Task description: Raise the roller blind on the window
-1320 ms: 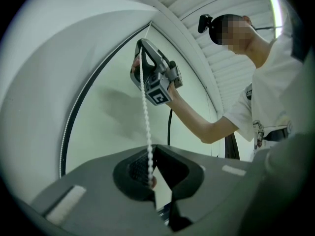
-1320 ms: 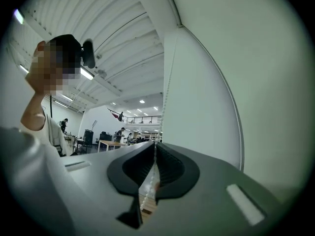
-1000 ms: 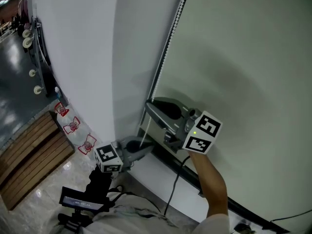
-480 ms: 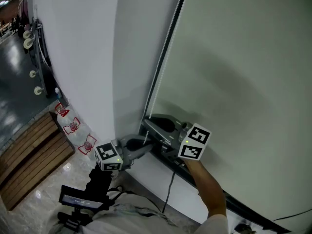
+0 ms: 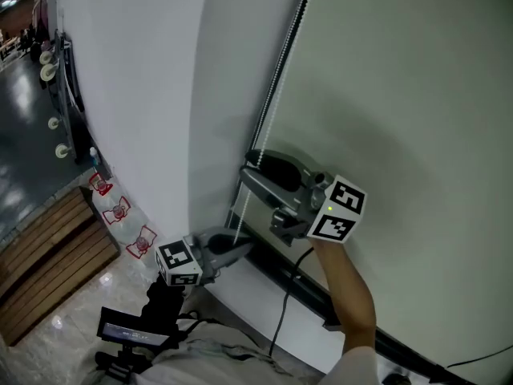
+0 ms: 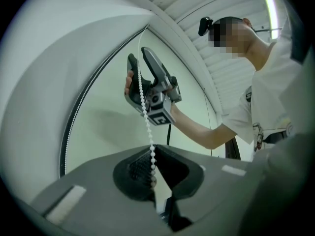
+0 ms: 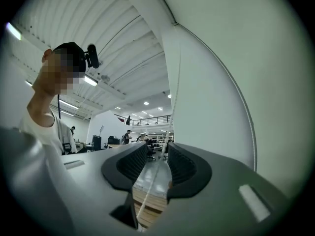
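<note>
Running vertically beside the roller blind (image 5: 401, 95), the bead chain (image 5: 276, 95) hangs taut.

Head view: high, steeply down the blind (image 5: 401, 95), near.
Left gripper view: low, looking up the bead chain (image 6: 149, 138).
Right gripper view: close, facing the hall (image 7: 142, 132).
Shared: the bead chain.

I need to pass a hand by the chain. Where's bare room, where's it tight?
Free: blind face right of the right tongs; wall left of the bead chain. Crowded: along the chain, left tongs clamped on it, right tongs opening around it.
</note>
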